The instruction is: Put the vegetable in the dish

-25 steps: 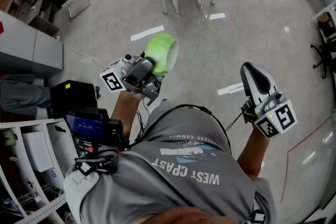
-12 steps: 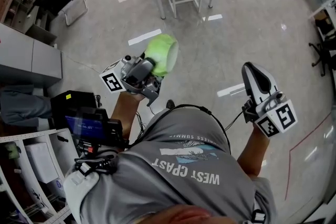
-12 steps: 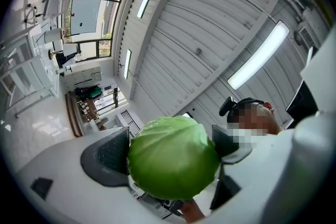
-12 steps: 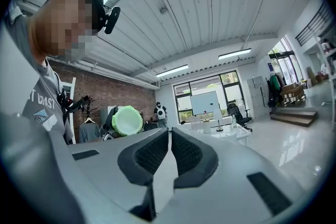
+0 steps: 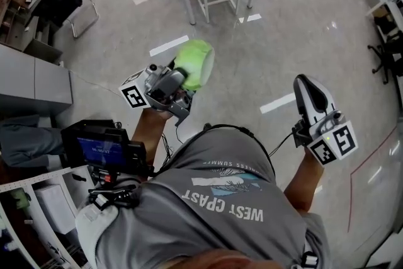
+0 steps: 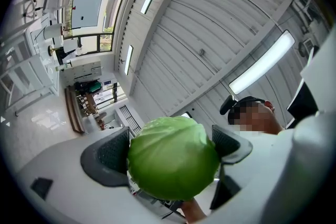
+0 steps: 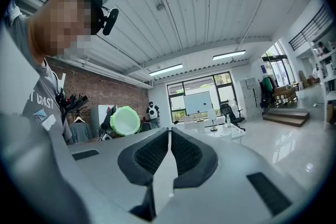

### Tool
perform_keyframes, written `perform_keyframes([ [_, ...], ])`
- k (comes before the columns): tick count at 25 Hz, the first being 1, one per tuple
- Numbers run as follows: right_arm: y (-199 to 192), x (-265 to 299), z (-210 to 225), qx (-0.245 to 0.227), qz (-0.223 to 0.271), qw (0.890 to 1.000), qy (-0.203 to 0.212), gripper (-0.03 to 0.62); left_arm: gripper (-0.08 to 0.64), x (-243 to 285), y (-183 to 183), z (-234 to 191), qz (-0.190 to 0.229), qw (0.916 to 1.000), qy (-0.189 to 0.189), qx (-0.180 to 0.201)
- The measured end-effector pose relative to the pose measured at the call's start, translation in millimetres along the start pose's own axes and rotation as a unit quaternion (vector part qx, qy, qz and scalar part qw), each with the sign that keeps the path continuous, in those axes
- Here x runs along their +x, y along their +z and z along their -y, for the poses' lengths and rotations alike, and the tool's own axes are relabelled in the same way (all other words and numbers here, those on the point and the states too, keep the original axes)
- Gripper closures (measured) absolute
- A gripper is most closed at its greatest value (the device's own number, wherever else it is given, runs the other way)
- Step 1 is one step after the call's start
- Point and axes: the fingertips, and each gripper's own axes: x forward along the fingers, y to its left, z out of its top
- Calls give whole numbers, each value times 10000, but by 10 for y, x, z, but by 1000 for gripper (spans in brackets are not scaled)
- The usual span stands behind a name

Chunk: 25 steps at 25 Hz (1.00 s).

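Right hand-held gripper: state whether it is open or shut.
Shut. The right hand-held gripper shows its jaws pressed together, with nothing between them.

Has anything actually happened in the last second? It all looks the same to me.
Hardly anything. Nothing was taken hold of or let go. Only the surroundings slide a little in the head view, for instance the grey cabinet now sits lower, so the person's head has shifted slightly. Unchanged: the left gripper stays shut on the green cabbage, and the right gripper stays shut and empty, both raised as before.
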Motion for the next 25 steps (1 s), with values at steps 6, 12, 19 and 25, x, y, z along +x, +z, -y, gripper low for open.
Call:
perform_keyframes([
  [6,32,56,181,-1,-34,10000,-35,584,61,121,27,-195,-11,10000,-10,-27],
  [12,111,77,570,20,-45,10000,79,584,61,393,-16,-400,37,10000,65,45],
  [19,212,137,1062,-38,-94,9994,330,584,61,754,-77,-674,241,9996,90,107],
  [25,199,209,1316,21,-174,9989,428,584,61,905,-100,-865,286,9993,160,201],
])
